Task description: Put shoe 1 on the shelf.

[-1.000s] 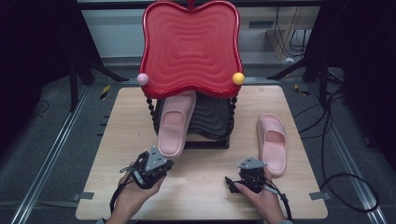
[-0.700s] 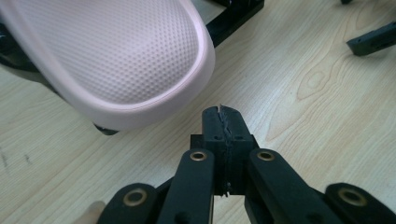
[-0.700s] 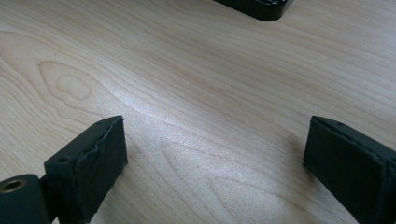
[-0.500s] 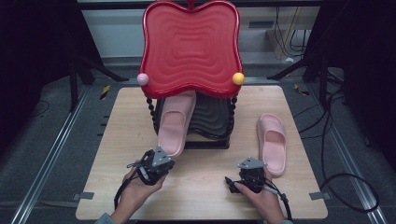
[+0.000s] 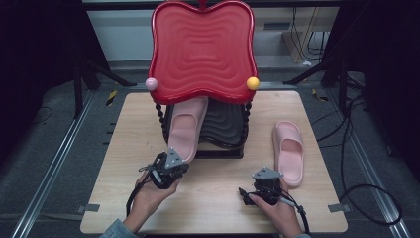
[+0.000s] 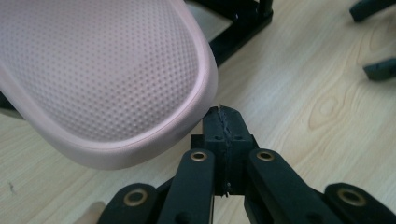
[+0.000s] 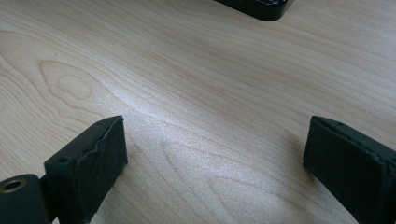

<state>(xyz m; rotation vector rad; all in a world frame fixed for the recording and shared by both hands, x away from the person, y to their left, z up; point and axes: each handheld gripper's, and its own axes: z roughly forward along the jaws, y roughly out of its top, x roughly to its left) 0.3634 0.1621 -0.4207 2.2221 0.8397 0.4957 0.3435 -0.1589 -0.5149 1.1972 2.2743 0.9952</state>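
Left gripper [image 5: 171, 166], jaws pressed together on nothing, has shifted in toward the heel of the pink perforated foam slipper [image 5: 185, 130] over the last second, tips now just beside its rim; likely a nudge rather than a pinch. That slipper lies sloped on the black rack's [image 5: 225, 124] lower shelf, long axis running away from the person, toe under the red tray [image 5: 202, 47]. Right gripper [image 5: 262, 191], jaws spread, rests near the second pink slipper [image 5: 288, 151] on the wooden table [image 5: 119, 148].
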